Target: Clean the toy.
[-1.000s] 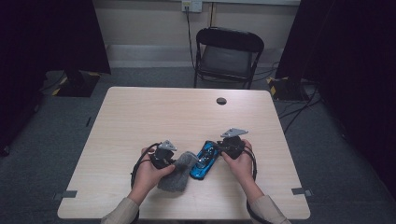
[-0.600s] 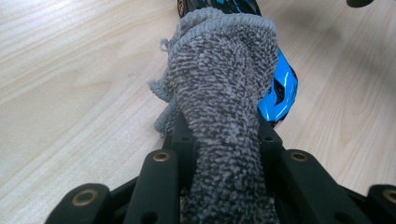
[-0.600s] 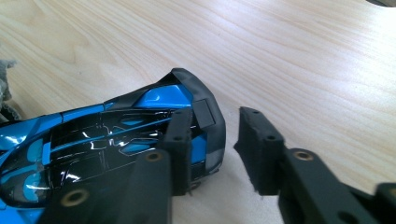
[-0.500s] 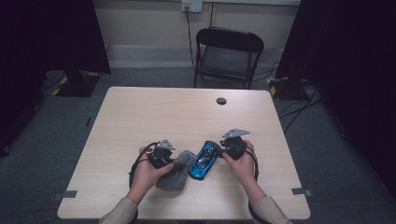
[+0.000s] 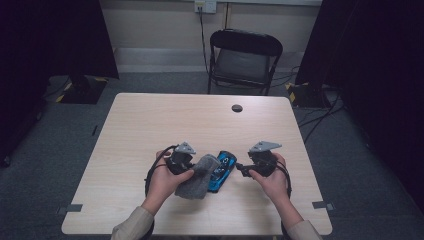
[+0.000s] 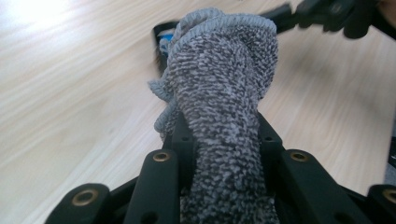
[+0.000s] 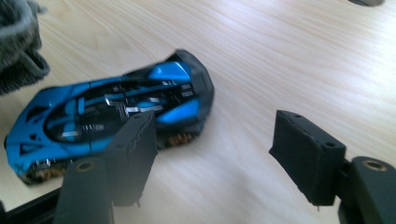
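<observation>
High view: blue toy car (image 5: 221,170) on table (image 5: 150,125) between both grippers. Right gripper (image 5: 239,168), clamped on it a second ago, has just been opening (jaws empty), backed off. Left gripper (image 5: 192,165) grips grey cloth (image 5: 198,176), lifted slightly.

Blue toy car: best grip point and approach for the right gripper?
Probably across the blue toy car at mid-body, jaws on its two long flanks, coming from above. It lies flat on its wheels, long and narrow; the right gripper stands open beside its rear.

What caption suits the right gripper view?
Open right gripper beside a blue toy car on the wooden table.
</observation>
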The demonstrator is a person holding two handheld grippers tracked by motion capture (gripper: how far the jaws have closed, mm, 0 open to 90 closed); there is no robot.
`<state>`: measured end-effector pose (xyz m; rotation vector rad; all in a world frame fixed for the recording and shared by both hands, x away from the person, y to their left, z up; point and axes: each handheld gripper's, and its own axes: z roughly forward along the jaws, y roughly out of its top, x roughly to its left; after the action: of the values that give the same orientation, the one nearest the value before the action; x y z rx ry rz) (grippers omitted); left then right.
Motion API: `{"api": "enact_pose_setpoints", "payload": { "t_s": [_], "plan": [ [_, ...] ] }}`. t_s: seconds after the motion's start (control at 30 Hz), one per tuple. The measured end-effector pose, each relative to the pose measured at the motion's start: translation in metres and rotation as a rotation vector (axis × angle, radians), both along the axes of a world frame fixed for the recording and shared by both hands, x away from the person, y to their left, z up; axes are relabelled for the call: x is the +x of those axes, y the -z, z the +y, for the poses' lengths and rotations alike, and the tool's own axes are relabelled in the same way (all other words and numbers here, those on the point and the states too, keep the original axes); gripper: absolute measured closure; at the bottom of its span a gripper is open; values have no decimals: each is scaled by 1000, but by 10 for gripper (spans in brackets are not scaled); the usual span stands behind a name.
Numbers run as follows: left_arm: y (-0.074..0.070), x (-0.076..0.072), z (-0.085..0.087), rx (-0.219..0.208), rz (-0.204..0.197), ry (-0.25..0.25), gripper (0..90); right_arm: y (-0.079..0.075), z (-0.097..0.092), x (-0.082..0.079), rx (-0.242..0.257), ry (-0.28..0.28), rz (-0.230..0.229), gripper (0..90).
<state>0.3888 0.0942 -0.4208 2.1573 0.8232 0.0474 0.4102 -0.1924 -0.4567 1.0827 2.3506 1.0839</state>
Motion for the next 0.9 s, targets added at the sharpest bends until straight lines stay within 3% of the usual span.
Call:
{"api": "enact_pose_setpoints", "payload": {
  "t_s": [0.23, 0.7, 0.9],
  "plan": [
    [-10, 3, -38, -15, -5, 42, 693, 14, -27, -16, -40, 17, 19, 258],
    [-14, 9, -95, -19, 9, 117, 693, 35, -60, -33, -43, 40, 49, 212],
    [-12, 9, -113, -14, 16, 144, 693, 36, -76, -36, -46, 60, 54, 211]
  ]
}}
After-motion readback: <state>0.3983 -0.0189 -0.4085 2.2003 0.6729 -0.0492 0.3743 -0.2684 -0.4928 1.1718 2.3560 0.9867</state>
